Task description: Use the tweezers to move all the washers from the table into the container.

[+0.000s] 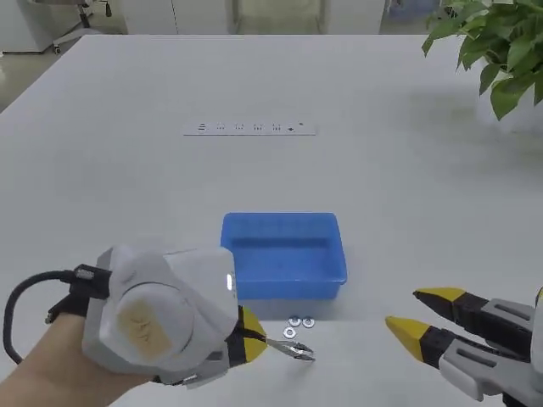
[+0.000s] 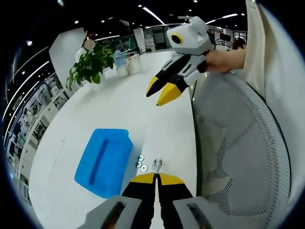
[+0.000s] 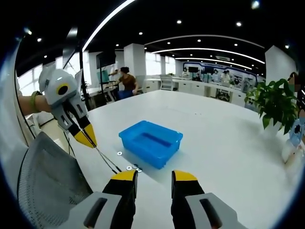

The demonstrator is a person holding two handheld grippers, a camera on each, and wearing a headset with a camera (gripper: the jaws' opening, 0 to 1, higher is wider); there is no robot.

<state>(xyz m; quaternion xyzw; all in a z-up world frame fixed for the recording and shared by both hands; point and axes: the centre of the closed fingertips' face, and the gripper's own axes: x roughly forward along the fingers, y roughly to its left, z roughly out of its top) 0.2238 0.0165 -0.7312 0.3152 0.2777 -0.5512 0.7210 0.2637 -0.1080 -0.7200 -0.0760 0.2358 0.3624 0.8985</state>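
Squeezing tweezers (image 1: pixel 293 348) in left gripper (image 1: pixel 254 339) at bottom centre, tips just beside washers (image 1: pixel 299 324) below bin (image 1: pixel 280 219); holding right gripper (image 1: pixel 403 308) spread apart, lower right.

- We saw the left gripper (image 1: pixel 254 337): a bulky light-grey plastic shell with two black jaws tipped in yellow.
- A round tan patch (image 1: pixel 140 322) marked its back.
- A thin black cable (image 1: pixel 42 277) looped from its rear.
- The right gripper (image 1: pixel 414 311) had the same grey, black and yellow colours.
- We wore pale cream clothing (image 2: pixel 271 62).
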